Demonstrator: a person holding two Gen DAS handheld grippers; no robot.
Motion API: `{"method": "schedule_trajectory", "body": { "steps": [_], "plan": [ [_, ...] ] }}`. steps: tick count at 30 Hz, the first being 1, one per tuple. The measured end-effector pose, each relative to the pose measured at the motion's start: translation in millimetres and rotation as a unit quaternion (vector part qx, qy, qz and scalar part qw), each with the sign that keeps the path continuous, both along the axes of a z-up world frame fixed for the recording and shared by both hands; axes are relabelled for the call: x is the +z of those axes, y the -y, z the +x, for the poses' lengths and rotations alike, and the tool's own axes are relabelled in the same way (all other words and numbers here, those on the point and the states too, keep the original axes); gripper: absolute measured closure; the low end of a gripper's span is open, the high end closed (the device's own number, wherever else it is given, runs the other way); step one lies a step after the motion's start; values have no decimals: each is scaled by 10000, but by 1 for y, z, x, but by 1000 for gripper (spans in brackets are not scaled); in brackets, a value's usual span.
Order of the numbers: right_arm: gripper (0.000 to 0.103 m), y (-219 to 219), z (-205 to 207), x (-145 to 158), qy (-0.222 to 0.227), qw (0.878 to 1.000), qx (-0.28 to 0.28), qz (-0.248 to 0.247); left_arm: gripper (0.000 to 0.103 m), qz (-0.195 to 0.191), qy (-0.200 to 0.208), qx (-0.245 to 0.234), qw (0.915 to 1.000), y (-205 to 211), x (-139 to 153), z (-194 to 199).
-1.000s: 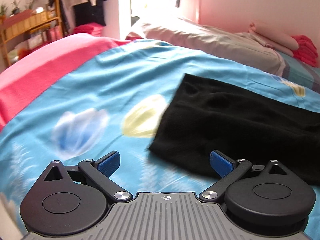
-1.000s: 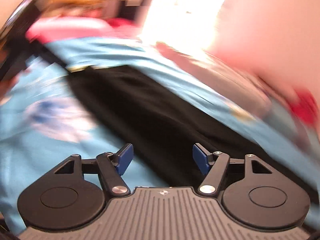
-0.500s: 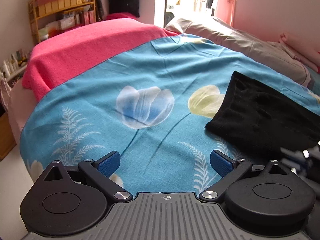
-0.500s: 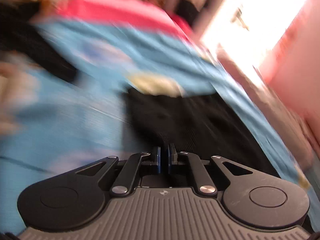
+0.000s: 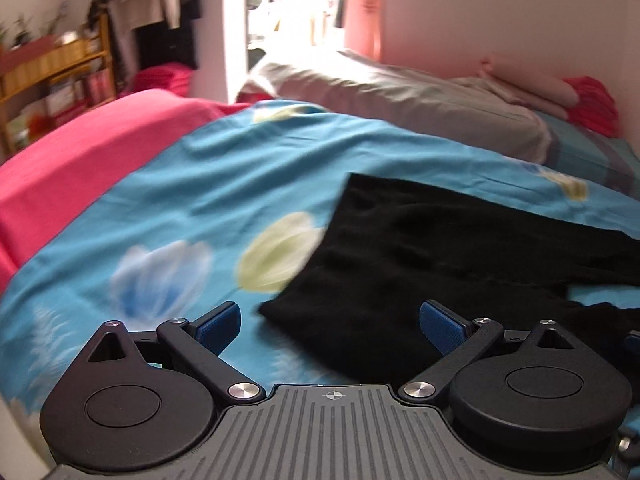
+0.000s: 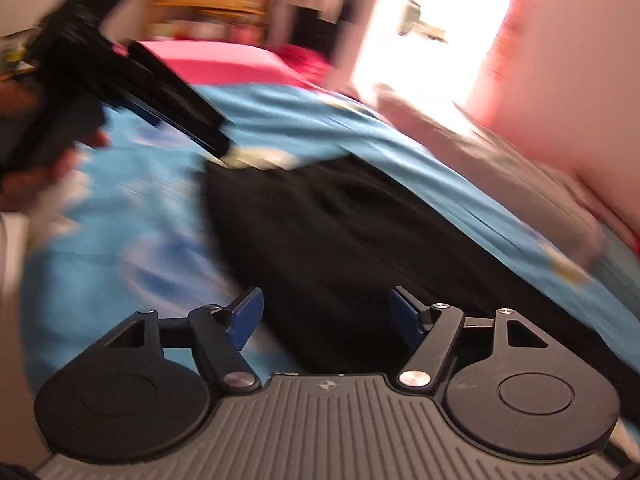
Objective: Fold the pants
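The black pants (image 5: 420, 248) lie flat on a blue floral bedsheet (image 5: 208, 184), stretching from the near middle to the right. My left gripper (image 5: 330, 324) is open and empty, just above the pants' near corner. In the blurred right wrist view the pants (image 6: 360, 240) fill the middle. My right gripper (image 6: 326, 316) is open and empty over their near edge. The left gripper (image 6: 132, 92) shows there at upper left, held in a hand, its tip near the pants' far corner.
A pink blanket (image 5: 80, 160) covers the bed's left part. A grey pillow (image 5: 400, 100) and folded pink and red laundry (image 5: 560, 92) lie at the back right. A wooden shelf (image 5: 52, 80) stands at the far left.
My right gripper was shut half a second ago and is open now. My left gripper has moved forward and right, back over the pants' corner.
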State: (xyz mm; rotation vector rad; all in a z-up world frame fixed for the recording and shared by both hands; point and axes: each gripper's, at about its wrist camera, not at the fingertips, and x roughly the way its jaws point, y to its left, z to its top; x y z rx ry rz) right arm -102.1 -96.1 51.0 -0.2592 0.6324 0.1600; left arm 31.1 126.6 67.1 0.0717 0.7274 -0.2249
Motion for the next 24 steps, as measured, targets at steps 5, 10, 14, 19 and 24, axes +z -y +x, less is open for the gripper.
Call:
{"method": "schedule_trajectory", "body": {
  "steps": [5, 10, 14, 19, 24],
  "plan": [
    [31, 94, 2, -34, -1099, 9720, -1572, 1356, 0, 0, -323, -769, 9965, 74, -23, 20],
    [24, 158, -60, -6, -795, 9514, -2217, 1983, 0, 379, -730, -890, 9926, 90, -78, 30],
    [17, 250, -124, -4, 80, 8921, -4025, 2050, 0, 372, -411, -966, 9938, 84, -85, 18],
    [30, 345, -144, -28, 349, 8099, -5272, 2547, 0, 386, -384, -790, 9954, 89, -87, 20],
    [74, 370, -118, -37, 463, 8097, -5221, 2639, 0, 417, -377, -679, 9961, 95, -81, 26]
  ]
}}
